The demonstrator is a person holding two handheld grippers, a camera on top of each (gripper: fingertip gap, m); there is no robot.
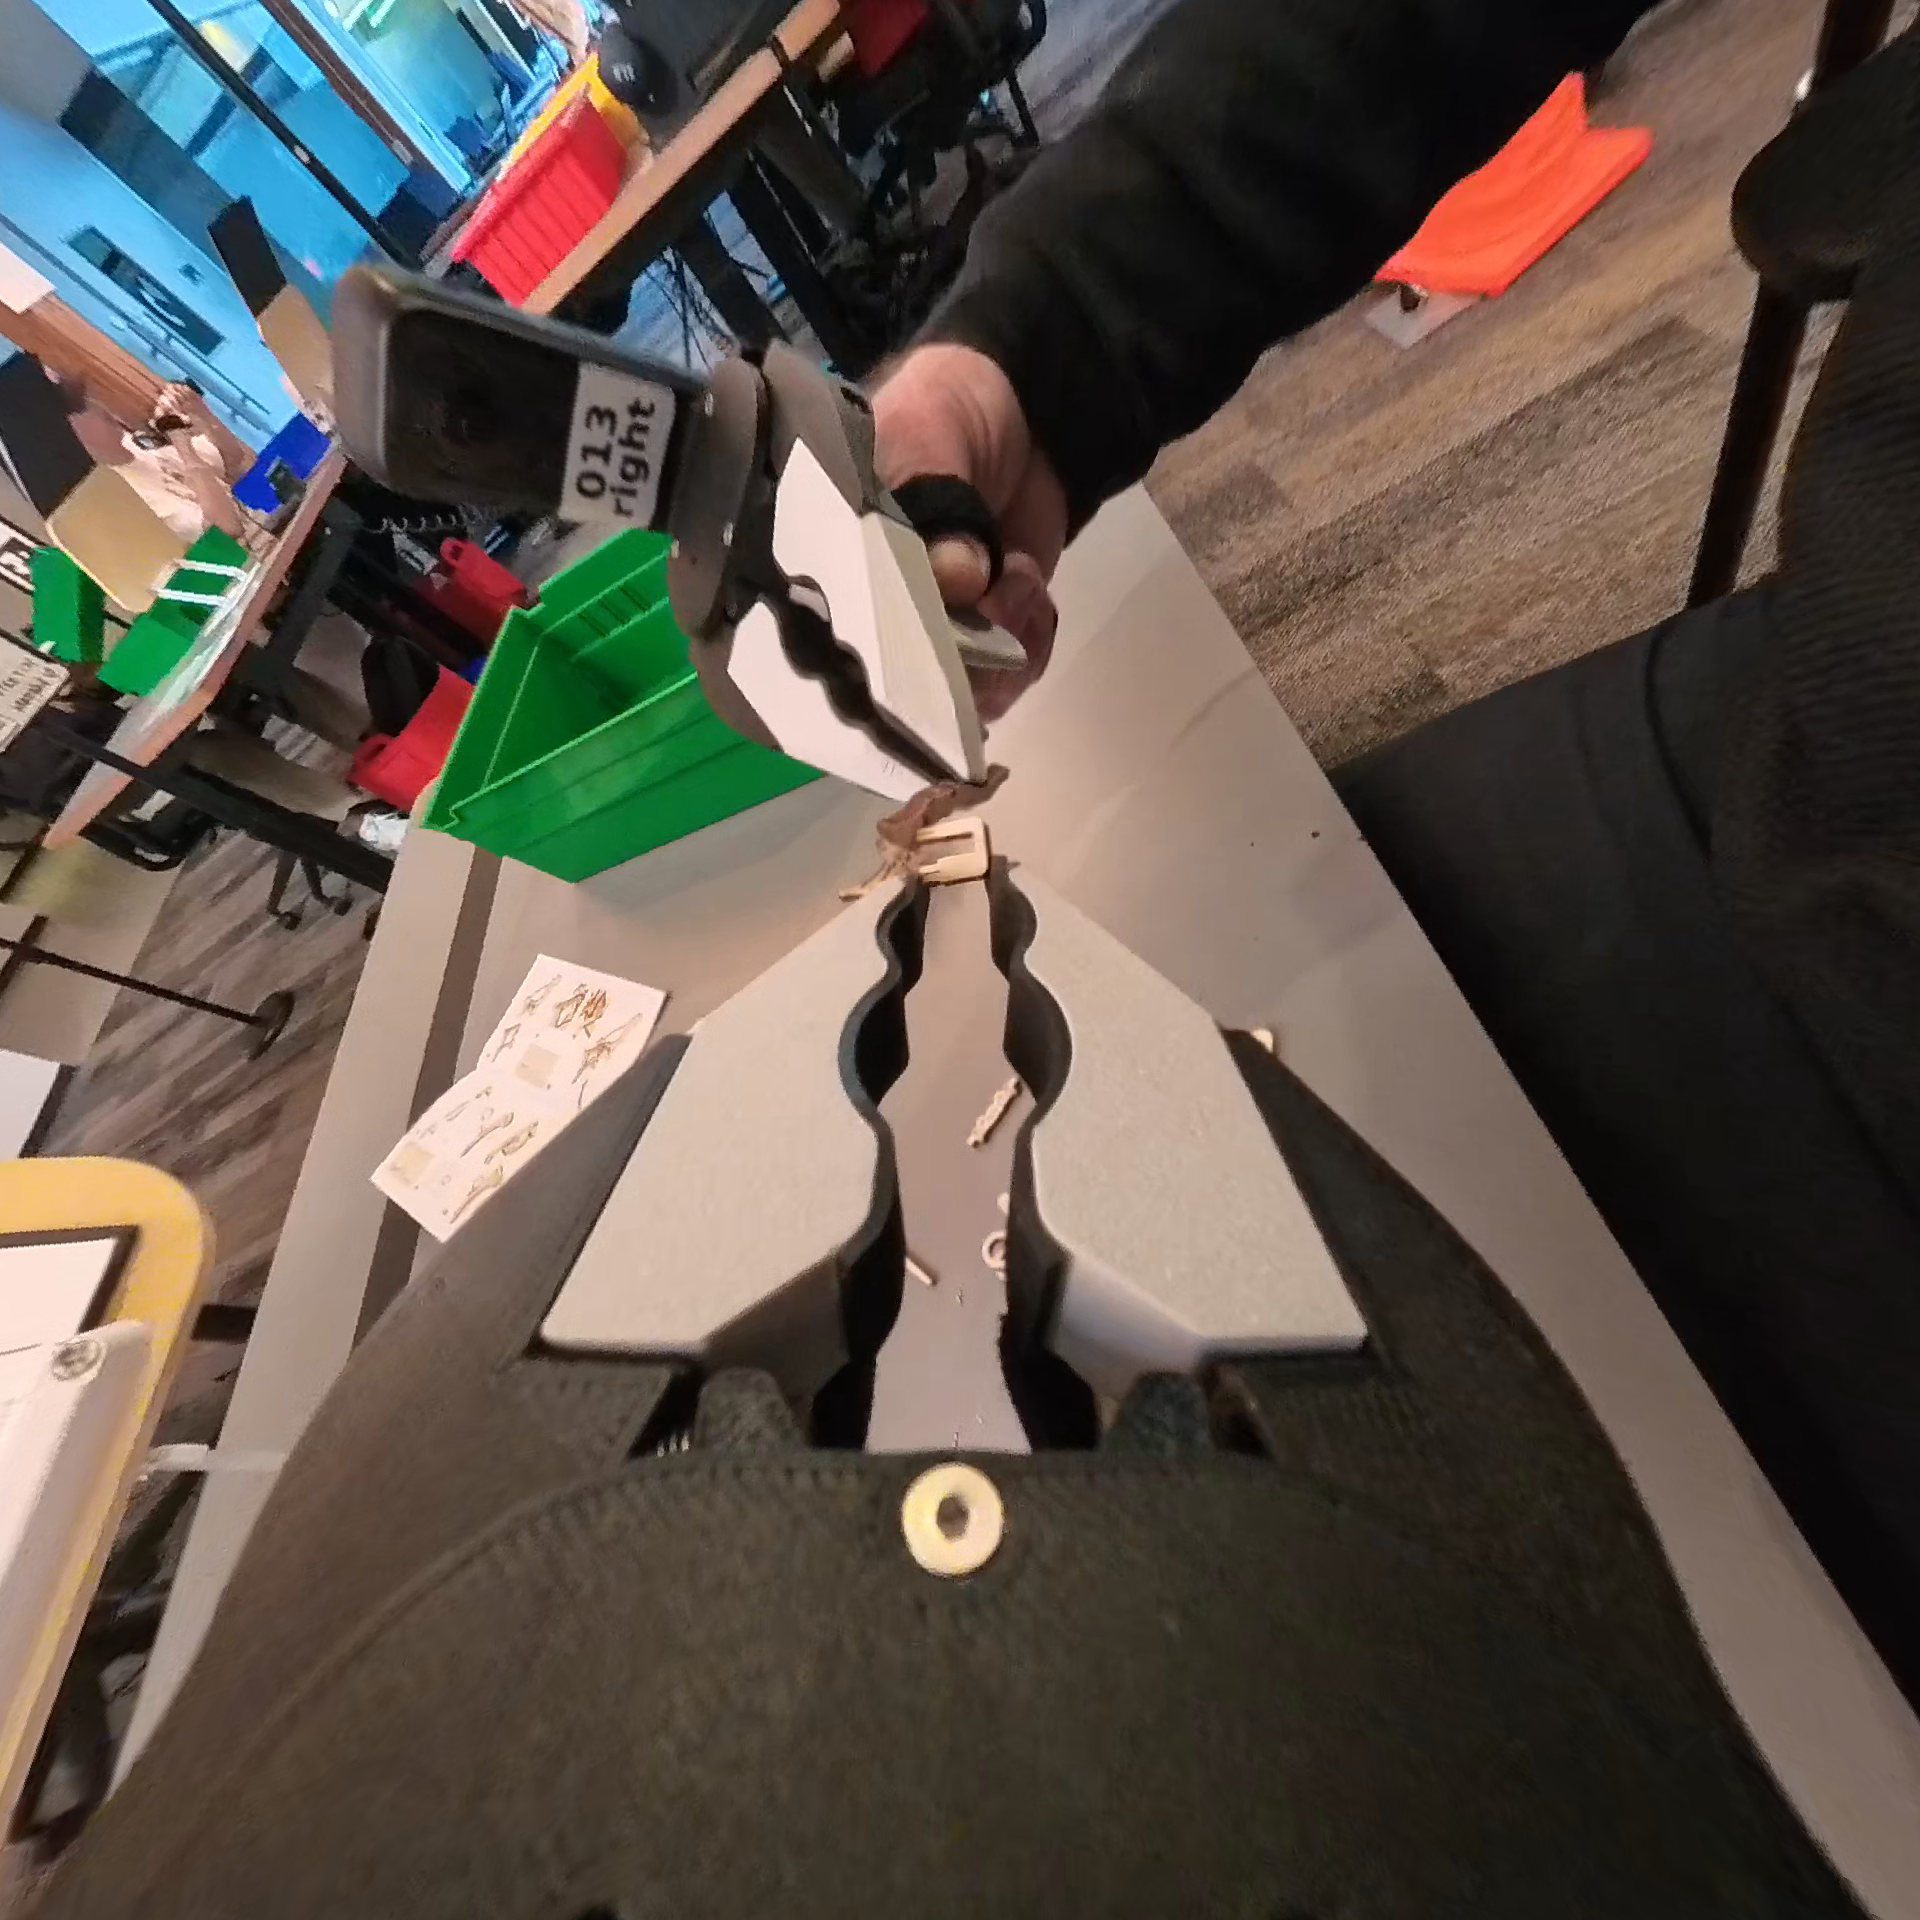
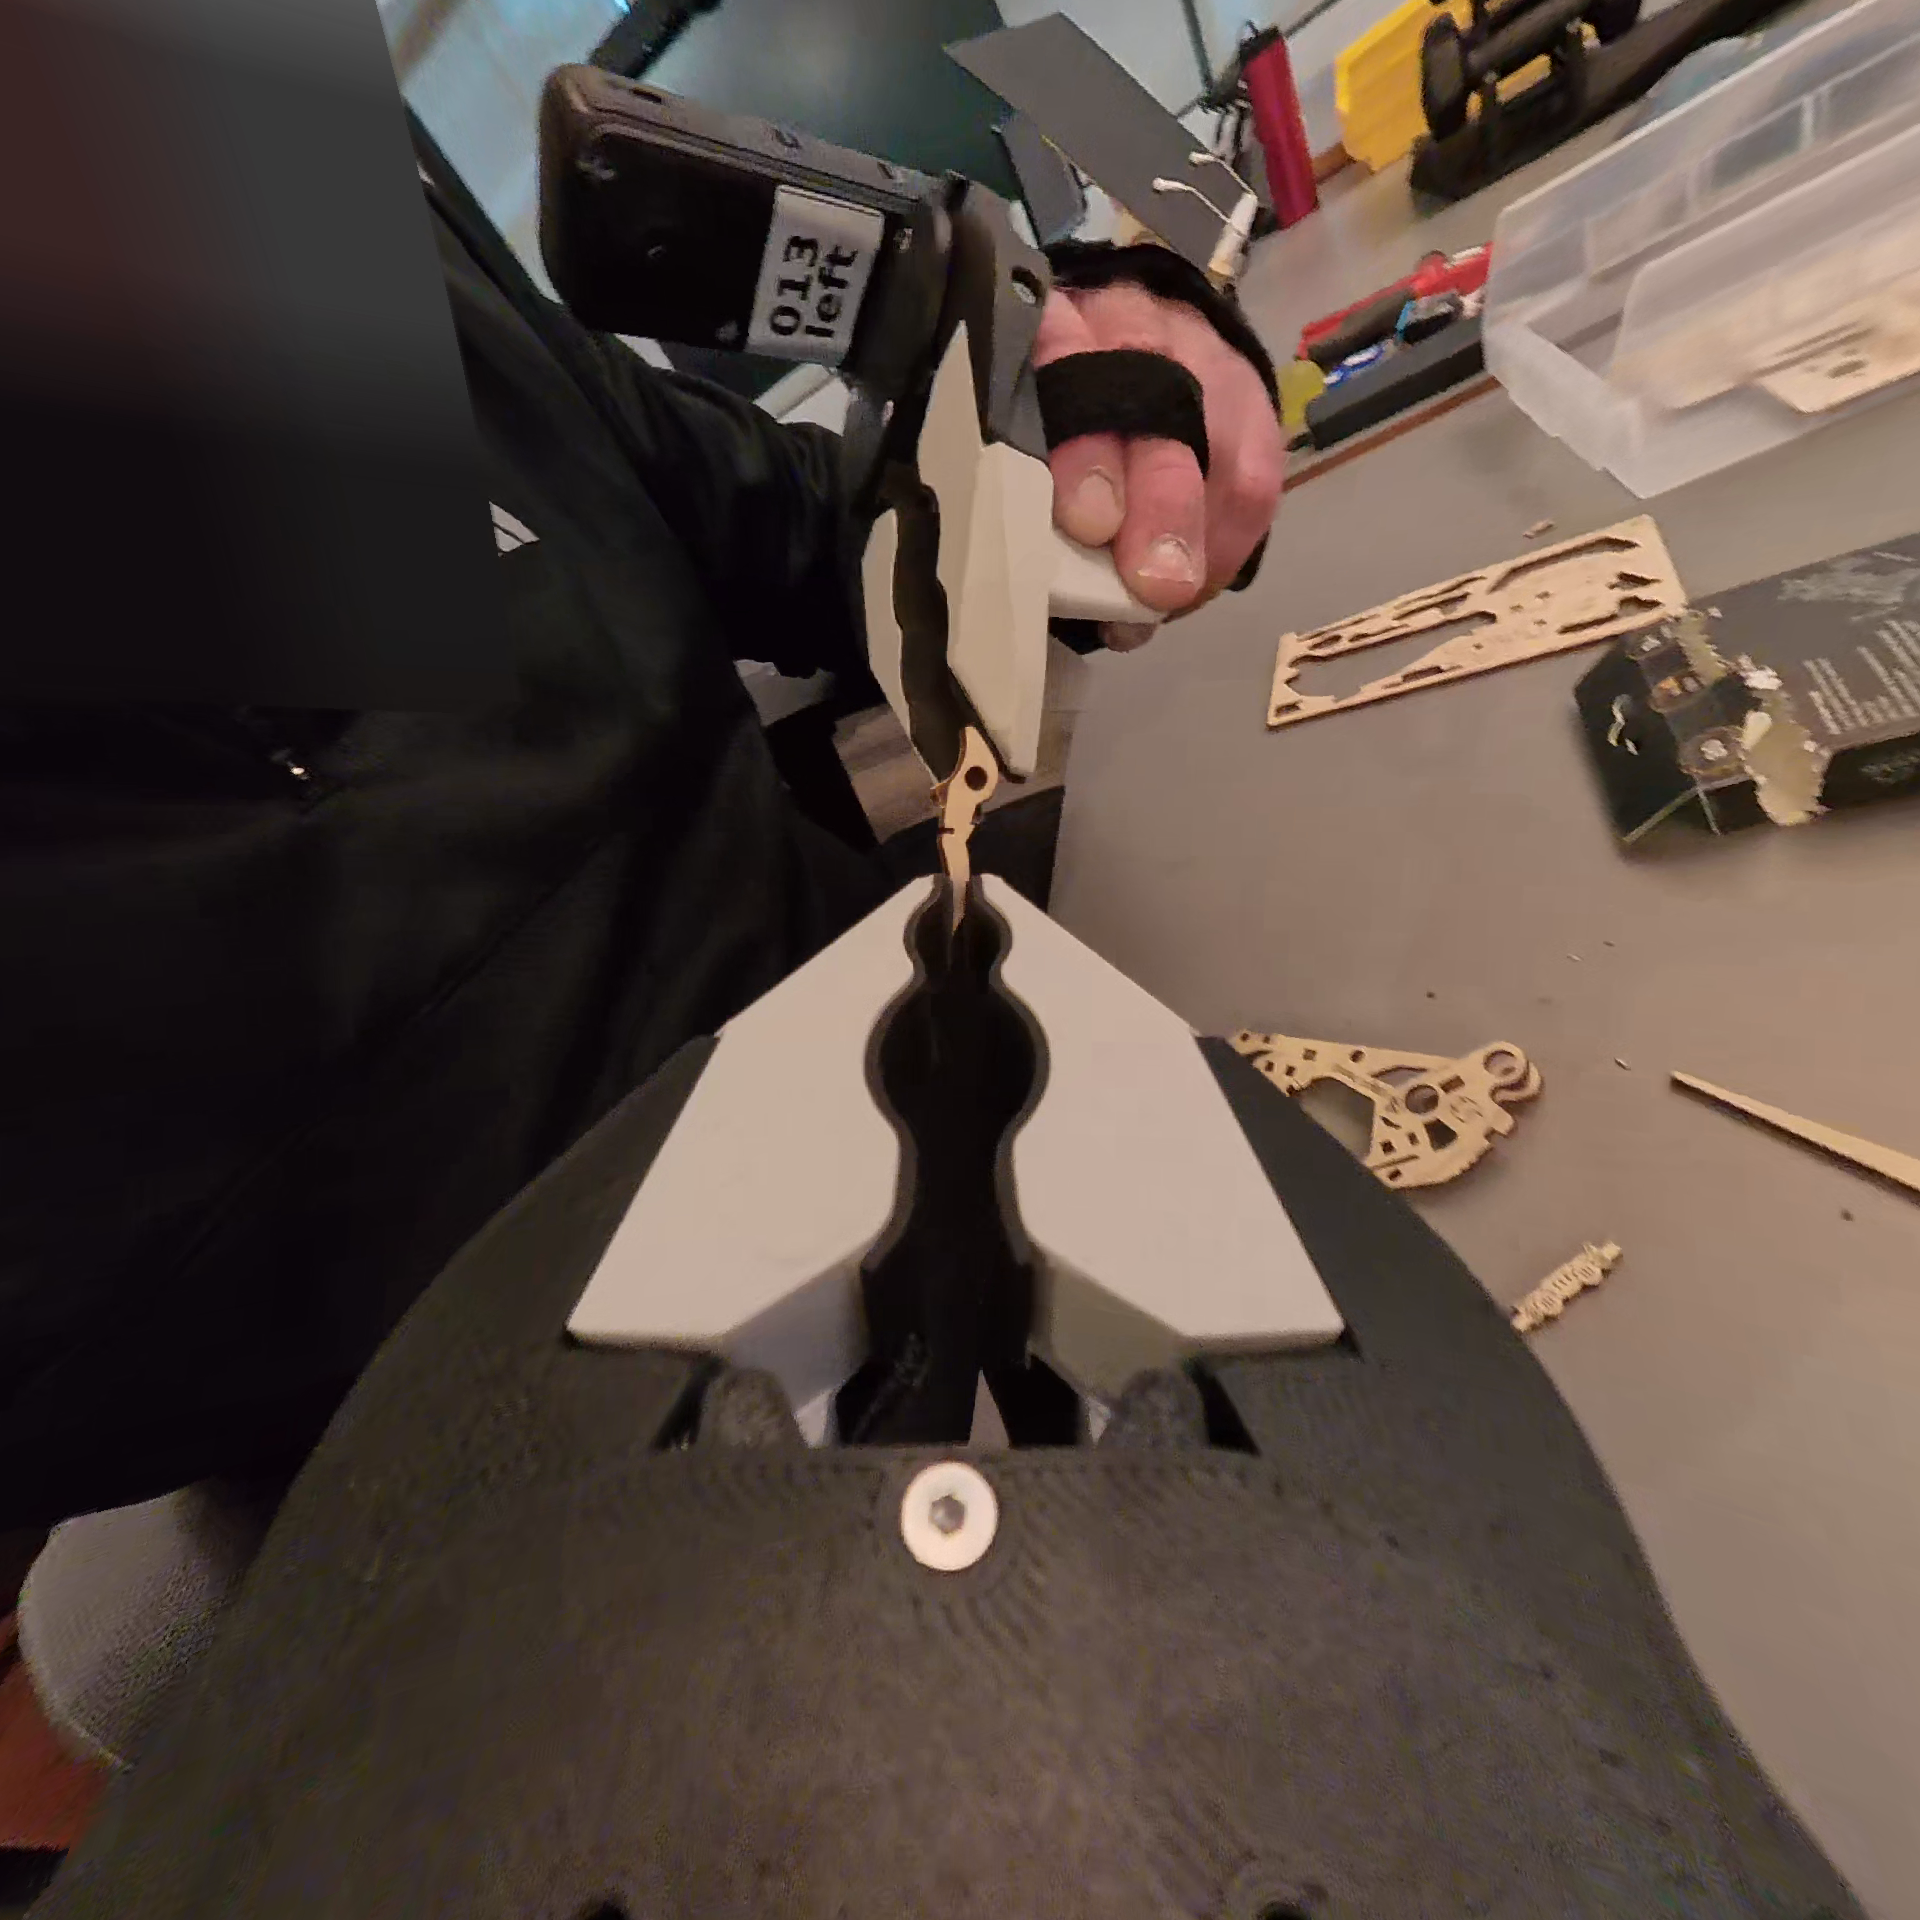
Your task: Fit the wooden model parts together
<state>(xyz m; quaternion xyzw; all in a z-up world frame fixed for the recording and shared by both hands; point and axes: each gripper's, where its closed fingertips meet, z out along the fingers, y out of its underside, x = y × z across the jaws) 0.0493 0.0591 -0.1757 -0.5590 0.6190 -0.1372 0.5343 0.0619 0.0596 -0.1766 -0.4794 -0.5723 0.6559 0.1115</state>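
Between the two tongs, up off the counter (image 2: 1351, 935), sit the small wooden parts. The left tongs (image 1: 951, 883) are pinched together on a pale wooden piece (image 1: 956, 850) with little prongs. Seen from the right wrist view, that same pair (image 2: 961, 764) holds a thin tan piece (image 2: 961, 810) with a small hole in it. The right tongs (image 2: 956, 904) are pinched on the low end of that thin piece, so both pairs grip it, tip to tip. From the left wrist view the right tongs (image 1: 951, 774) clamp a darker, blurry wooden bit (image 1: 935, 805) just beside the pale piece; I cannot tell if the two bits are joined.

A hand (image 1: 966, 509) in a black sleeve holds the right tongs. Another hand (image 2: 1153, 457) with a black strap over its fingers holds the left ones.

Down on the grey counter lie more wooden parts: a flat cut-out sheet (image 2: 1475, 623), a curvy piece with holes (image 2: 1403, 1112), a thin stick (image 2: 1797, 1132) and a tiny toothed strip (image 2: 1569, 1283). A torn dark box (image 2: 1766, 707) lies near the sheet. A paper with drawings (image 1: 520, 1101) and a green bin (image 1: 613, 717) sit farther off.
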